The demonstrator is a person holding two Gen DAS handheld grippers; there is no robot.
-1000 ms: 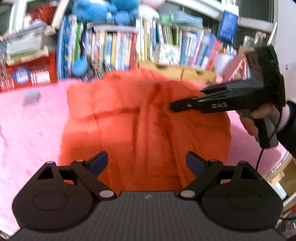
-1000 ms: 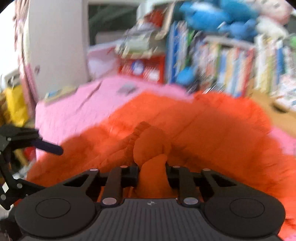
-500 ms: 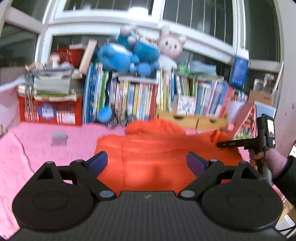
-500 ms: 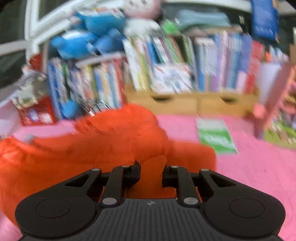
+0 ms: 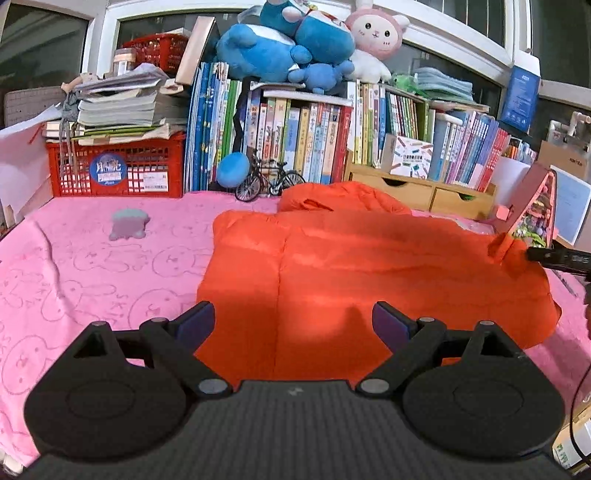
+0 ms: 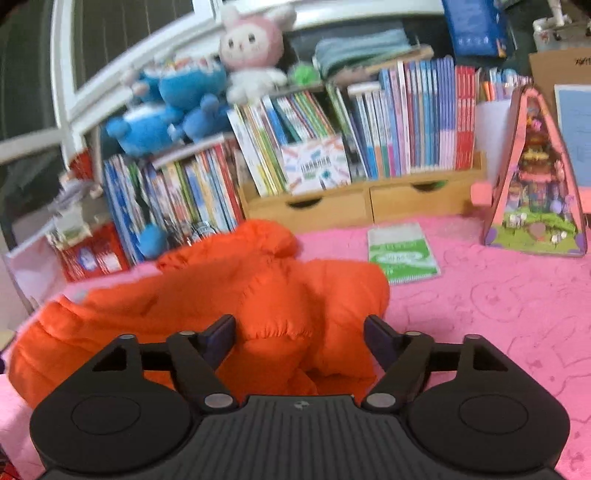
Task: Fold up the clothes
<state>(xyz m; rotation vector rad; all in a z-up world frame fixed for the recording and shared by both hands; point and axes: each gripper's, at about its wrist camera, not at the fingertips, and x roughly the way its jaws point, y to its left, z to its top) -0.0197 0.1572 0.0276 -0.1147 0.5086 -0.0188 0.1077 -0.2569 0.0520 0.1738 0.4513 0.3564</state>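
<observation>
Jacket (image 5: 369, 280), orange and puffy, lies spread over the pink blanket (image 5: 92, 266) that covers the worktop, its collar end toward the row of books (image 5: 295, 140) at the back. The left tool (image 5: 291, 321) hovers above the near hem with its two fingers spread wide, nothing between them. In the left wrist view the tip of the right tool (image 5: 554, 256) sits at the jacket's far right edge, beside a raised bit of fabric. From the right wrist view, the right tool (image 6: 300, 334) is also wide open; a bunched sleeve of the jacket (image 6: 258, 295) bulges up in the gap, but the pads are not pressed on it. A green notebook (image 6: 402, 253) lies on the blanket just past the jacket, and a pink toy house (image 6: 535, 184) stands farther right. Blue plush toys (image 5: 280, 40) and a pink rabbit (image 5: 376, 33) sit on top of the books. A red crate (image 5: 118, 166) stands at the left.
</observation>
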